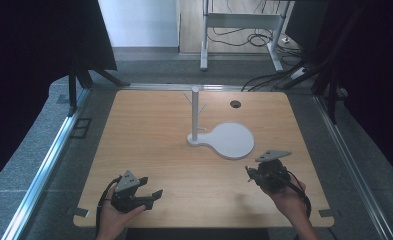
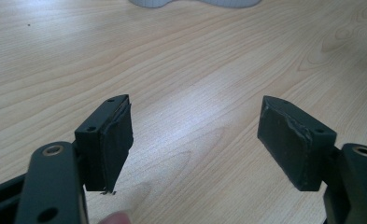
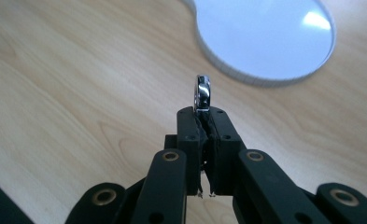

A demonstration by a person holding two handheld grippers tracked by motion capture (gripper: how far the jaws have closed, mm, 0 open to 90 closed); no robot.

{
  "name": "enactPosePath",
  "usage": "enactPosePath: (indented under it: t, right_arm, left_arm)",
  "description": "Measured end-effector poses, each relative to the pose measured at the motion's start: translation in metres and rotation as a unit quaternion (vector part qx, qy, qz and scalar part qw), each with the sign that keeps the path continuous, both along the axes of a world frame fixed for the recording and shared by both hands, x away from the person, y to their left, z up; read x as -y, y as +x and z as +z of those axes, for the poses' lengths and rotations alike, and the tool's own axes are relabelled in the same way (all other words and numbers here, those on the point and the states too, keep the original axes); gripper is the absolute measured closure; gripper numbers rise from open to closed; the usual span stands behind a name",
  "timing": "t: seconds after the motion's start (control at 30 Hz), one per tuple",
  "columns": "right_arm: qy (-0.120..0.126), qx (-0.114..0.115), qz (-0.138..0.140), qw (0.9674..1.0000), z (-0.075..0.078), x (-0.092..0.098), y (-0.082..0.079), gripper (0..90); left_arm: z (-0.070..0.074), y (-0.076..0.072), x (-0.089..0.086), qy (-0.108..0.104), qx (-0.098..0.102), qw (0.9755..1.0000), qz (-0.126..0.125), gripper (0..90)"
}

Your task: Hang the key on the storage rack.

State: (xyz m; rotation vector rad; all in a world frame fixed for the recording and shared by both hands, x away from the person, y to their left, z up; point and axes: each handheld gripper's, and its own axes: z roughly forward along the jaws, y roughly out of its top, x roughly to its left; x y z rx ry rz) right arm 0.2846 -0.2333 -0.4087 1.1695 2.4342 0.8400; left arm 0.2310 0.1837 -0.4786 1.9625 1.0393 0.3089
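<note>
Wooden worktop point(image 1: 149, 140) with a white stand point(image 1: 219, 135) in the middle, and your right tool point(image 3: 202, 114) is clamped tight on a shiny metal ring point(image 3: 202, 93) that pokes up edge-on from its tips, near the stand's round base, while your left tool point(image 2: 195, 140) sits wide open holding nothing.

The surface point(image 1: 149, 150) is a light wood-grain top with rounded corners, set between 2 metal rails. 1 white stand base point(image 1: 231, 140) lies directly on it, right of centre: a flat round disc joined to a smaller foot, from which a thin white post point(image 1: 195, 112) with short side pegs rises upright. A dark round cable hole point(image 1: 235, 104) sits near the far edge.
</note>
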Motion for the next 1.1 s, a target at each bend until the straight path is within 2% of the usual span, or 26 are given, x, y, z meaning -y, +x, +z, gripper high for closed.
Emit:
enactPosePath:
  t: [0.23,0.77,1.1]
  right_arm:
    - [0.011,0.019,0.003,0.9997,0.017,-0.009,0.01,85.0]
    - [0.018,0.03,0.006,0.9994,0.035,-0.032,0.042,85.0]
    - [0.02,0.033,0.007,0.9992,0.044,-0.04,0.053,85.0]
  left_arm:
    - [-0.001,0.0,0.002,0.002,0.0,1.0,-0.004,27.1]
    - [-0.002,0.001,0.001,0.002,-0.001,1.0,-0.004,27.1]
    - [-0.002,0.001,0.001,0.002,-0.001,1.0,-0.005,27.1]
